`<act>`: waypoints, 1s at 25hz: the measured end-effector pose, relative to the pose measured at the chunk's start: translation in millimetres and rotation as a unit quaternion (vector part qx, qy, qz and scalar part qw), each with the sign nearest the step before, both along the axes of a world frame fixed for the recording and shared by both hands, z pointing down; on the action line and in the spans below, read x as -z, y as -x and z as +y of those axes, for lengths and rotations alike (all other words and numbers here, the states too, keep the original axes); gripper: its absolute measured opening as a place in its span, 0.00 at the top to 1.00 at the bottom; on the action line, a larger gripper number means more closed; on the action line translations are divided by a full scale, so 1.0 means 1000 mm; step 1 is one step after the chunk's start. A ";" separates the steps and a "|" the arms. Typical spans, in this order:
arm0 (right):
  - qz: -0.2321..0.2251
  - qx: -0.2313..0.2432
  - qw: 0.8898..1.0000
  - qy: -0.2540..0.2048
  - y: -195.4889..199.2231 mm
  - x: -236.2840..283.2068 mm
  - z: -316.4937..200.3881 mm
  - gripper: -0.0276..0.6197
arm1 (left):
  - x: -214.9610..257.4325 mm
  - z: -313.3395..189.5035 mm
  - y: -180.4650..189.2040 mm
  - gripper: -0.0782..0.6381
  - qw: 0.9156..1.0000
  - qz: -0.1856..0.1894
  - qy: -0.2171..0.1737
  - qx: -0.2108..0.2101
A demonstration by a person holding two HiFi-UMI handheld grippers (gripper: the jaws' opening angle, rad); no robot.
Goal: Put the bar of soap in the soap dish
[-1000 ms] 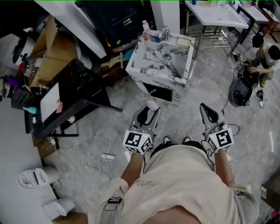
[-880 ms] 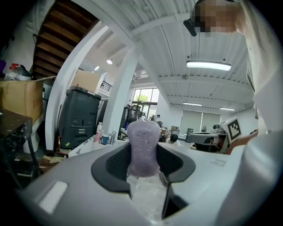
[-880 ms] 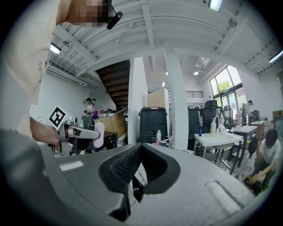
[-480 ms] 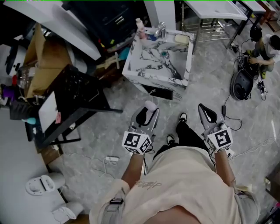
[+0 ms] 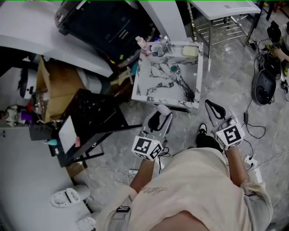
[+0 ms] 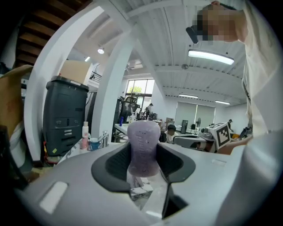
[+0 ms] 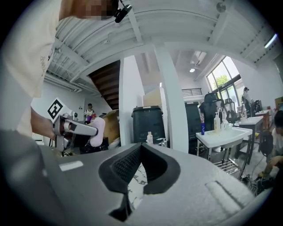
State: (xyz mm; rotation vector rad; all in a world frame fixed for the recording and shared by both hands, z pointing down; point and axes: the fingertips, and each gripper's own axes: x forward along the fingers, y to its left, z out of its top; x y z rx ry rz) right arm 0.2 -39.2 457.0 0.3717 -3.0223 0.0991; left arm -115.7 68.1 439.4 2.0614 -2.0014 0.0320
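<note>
Standing on a grey marbled floor (image 5: pixel 118 145), a person holds one gripper in each hand, both pointed toward a marble sink (image 5: pixel 169 81) that lies ahead of them.

The left gripper (image 5: pixel 159 121) is clamped on the soap (image 5: pixel 164 109), a pale lilac bar. In the left gripper view the soap (image 6: pixel 143 148) stands upright between the dark pads of the left gripper (image 6: pixel 143 165), its rounded top rising above them. In the right gripper view the same bar (image 7: pixel 98 128) shows off to the left, sticking out of the left gripper's tip.

The right gripper (image 5: pixel 215 111) is closed with nothing in it. In its own view the pads of the right gripper (image 7: pixel 140 164) meet at their tips, and only the sink's marble shows through the small gap beneath them.

Along the sink's far rim stand a pink bottle (image 5: pixel 141 43), a blue cup (image 5: pixel 156 48) and a tap (image 5: pixel 164 44). At the far right corner of that rim lies the dish (image 5: pixel 190 51), pale and cream-coloured, well apart from the soap; what is in it is too small to tell.

A black bin (image 6: pixel 66 115) stands left of the sink. A white basin (image 5: pixel 226 7) on a metal frame stands beyond the sink to the right.
</note>
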 end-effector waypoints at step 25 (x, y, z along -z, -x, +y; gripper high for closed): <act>0.032 -0.125 0.992 -0.017 0.093 0.001 -0.060 0.96 | 0.005 -0.110 0.098 0.61 0.982 -0.001 -0.041 -0.186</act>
